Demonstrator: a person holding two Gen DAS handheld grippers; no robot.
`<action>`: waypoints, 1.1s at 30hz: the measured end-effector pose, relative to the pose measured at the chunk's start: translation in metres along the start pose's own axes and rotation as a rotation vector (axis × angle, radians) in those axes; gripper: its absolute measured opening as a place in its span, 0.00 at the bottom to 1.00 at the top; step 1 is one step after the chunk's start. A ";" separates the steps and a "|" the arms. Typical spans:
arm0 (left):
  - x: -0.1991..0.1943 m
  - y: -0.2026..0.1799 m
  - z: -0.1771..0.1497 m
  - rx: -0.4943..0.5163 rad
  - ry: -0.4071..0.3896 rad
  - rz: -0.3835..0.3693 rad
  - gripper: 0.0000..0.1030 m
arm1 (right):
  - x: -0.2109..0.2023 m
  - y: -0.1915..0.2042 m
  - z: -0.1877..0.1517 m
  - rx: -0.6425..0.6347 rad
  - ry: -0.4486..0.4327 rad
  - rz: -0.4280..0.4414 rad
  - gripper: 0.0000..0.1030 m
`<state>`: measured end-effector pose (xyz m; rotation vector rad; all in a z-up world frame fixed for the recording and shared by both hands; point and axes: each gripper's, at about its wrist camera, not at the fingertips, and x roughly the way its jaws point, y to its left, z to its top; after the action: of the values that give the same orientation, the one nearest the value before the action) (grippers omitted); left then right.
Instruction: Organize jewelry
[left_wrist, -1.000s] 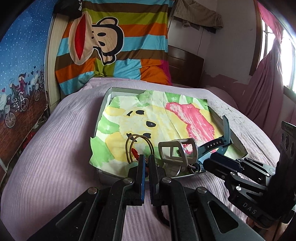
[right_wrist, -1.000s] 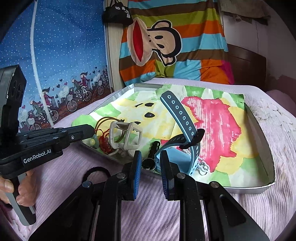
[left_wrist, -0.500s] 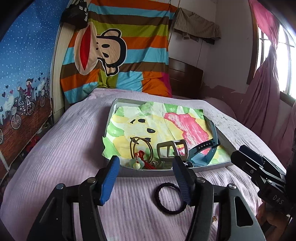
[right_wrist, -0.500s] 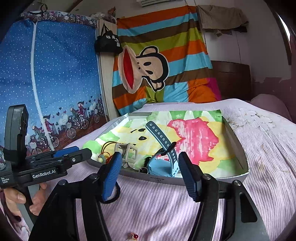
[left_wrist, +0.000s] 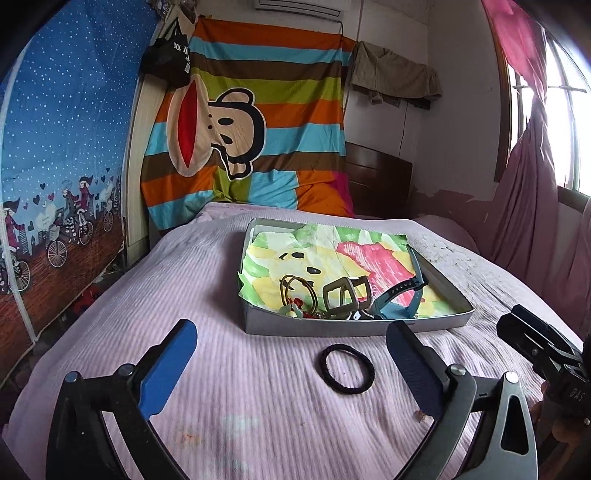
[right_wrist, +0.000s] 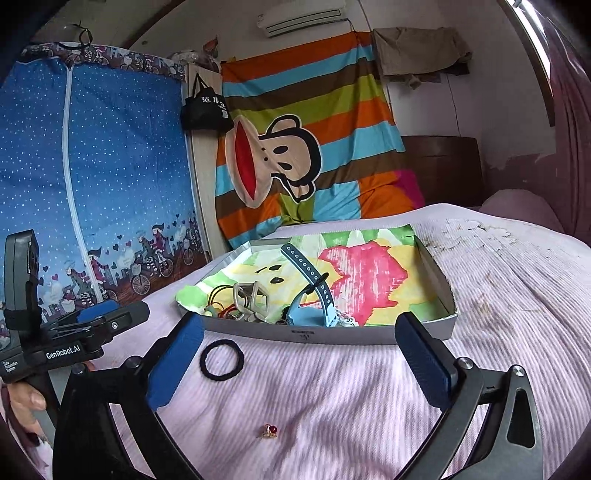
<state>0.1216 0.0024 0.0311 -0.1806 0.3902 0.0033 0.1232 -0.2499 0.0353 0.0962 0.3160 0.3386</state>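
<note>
Grippers, left (left_wrist: 291, 365) and right (right_wrist: 299, 362), just spread, apparently empty.

Behind the bed (left_wrist: 155, 295), covered in ribbed pale lilac cloth, hangs a striped sheet (left_wrist: 273, 122) with a big-mouthed cartoon monkey. To its left, a blue starry wardrobe cover (right_wrist: 92, 177) printed with cyclists and hearts, and a black bag (right_wrist: 205, 109) hung at its corner. High on the white wall, an air conditioner (right_wrist: 303, 16); below it, a drab khaki garment (left_wrist: 391, 79). At right, a pink curtain (left_wrist: 528, 192) beside a bright window (left_wrist: 569, 136). Dark wooden headboard (left_wrist: 376, 177) behind the sheet.
</note>
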 end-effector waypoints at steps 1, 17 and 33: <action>-0.001 0.000 -0.001 0.005 -0.001 0.004 1.00 | -0.002 0.000 -0.002 -0.003 0.002 -0.001 0.99; -0.017 0.004 -0.023 -0.007 0.028 -0.003 1.00 | -0.021 0.001 -0.028 -0.070 0.043 0.011 0.99; 0.011 0.000 -0.034 0.014 0.207 -0.041 1.00 | 0.021 0.010 -0.057 -0.158 0.301 0.036 0.82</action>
<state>0.1188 -0.0042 -0.0038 -0.1754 0.5929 -0.0592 0.1209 -0.2308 -0.0232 -0.1062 0.5837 0.4135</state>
